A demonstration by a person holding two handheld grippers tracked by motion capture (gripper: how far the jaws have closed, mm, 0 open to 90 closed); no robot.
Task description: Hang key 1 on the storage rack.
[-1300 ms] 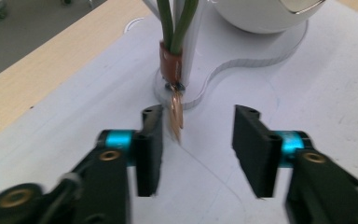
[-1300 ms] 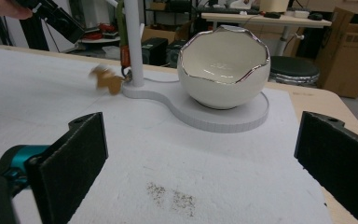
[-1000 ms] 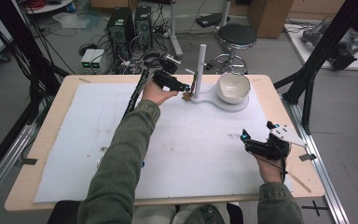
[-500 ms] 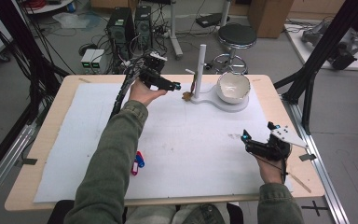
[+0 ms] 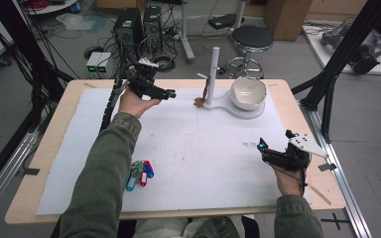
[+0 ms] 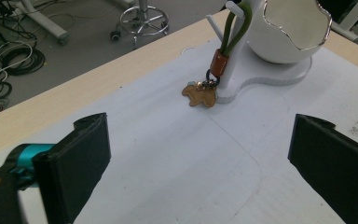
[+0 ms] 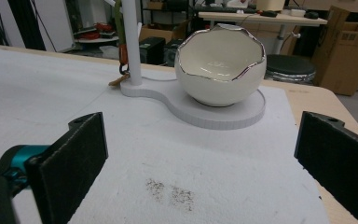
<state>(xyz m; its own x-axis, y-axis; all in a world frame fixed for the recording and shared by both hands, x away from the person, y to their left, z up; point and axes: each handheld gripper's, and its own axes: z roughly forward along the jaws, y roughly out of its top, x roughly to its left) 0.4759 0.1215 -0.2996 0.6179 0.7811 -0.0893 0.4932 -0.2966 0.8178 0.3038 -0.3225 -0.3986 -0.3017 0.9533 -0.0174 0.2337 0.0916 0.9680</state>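
Overhead, the left gripper (image 5: 171, 92) hovers near the far edge of the bench (image 5: 54, 124), its fingers spread and empty, aimed toward the white stand (image 5: 213, 74). A keychain (image 5: 201, 99) hangs from the stand's peg, its brown charm resting just beside the base. The bowl (image 5: 248, 92) sits on the same base. Coloured key tags (image 5: 140, 173) lie toward the near edge. The right gripper (image 5: 264, 150) rests near the right edge, fingers apart. Along the left gripper view, the wide-open fingers (image 6: 81, 158) frame the keychain (image 6: 209, 79) farther off. Along the right gripper view, the open fingers (image 7: 74, 154) flank the bowl (image 7: 219, 70).
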